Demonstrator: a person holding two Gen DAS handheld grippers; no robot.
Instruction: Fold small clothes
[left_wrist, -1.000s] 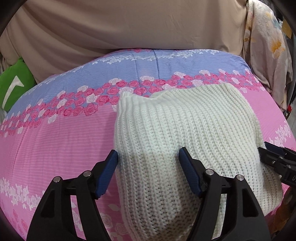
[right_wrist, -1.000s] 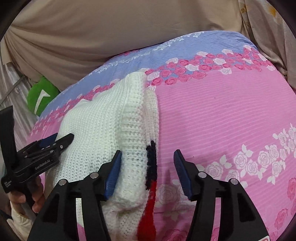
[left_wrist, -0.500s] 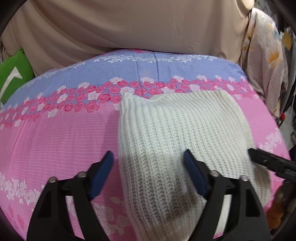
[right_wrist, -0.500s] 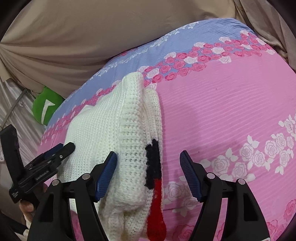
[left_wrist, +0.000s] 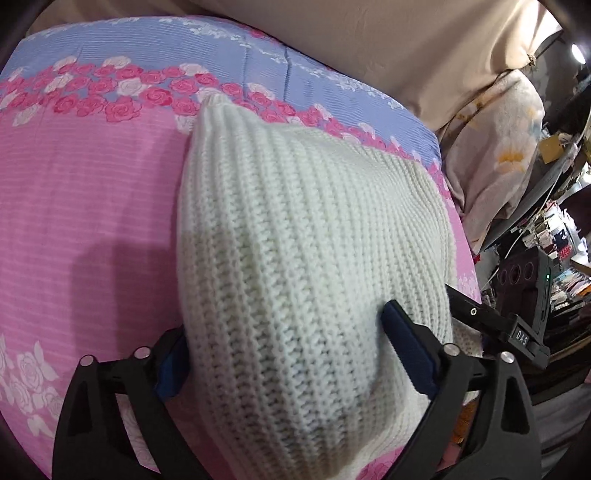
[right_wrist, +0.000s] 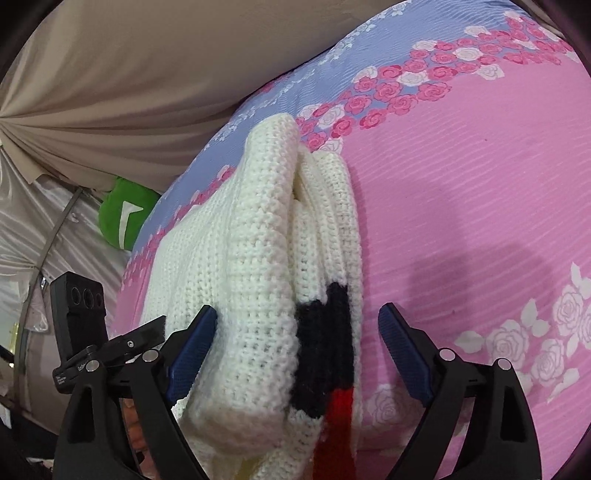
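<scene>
A cream knit sweater (left_wrist: 303, 251) lies folded in a thick stack on the pink bedspread (left_wrist: 85, 206). In the right wrist view its stacked layers (right_wrist: 266, 266) show at the edge, with a black and red patch (right_wrist: 325, 347) on a lower layer. My left gripper (left_wrist: 284, 350) is open, with its jaws astride the near left corner of the stack. My right gripper (right_wrist: 295, 350) is open, with its jaws astride the near right edge. Each gripper shows in the other's view, the right one (left_wrist: 491, 325) and the left one (right_wrist: 122, 343).
The bedspread (right_wrist: 480, 184) is pink with a blue rose-patterned band at the far side. Beige curtains (right_wrist: 147, 74) hang behind the bed. A green cushion (right_wrist: 123, 218) lies at the far left. A floral fabric (left_wrist: 509, 147) and cluttered shelves stand at the right.
Both grippers have moved forward and lower onto the near edge of the folded sweater, which now fills more of each view. Both jaws stay open.
</scene>
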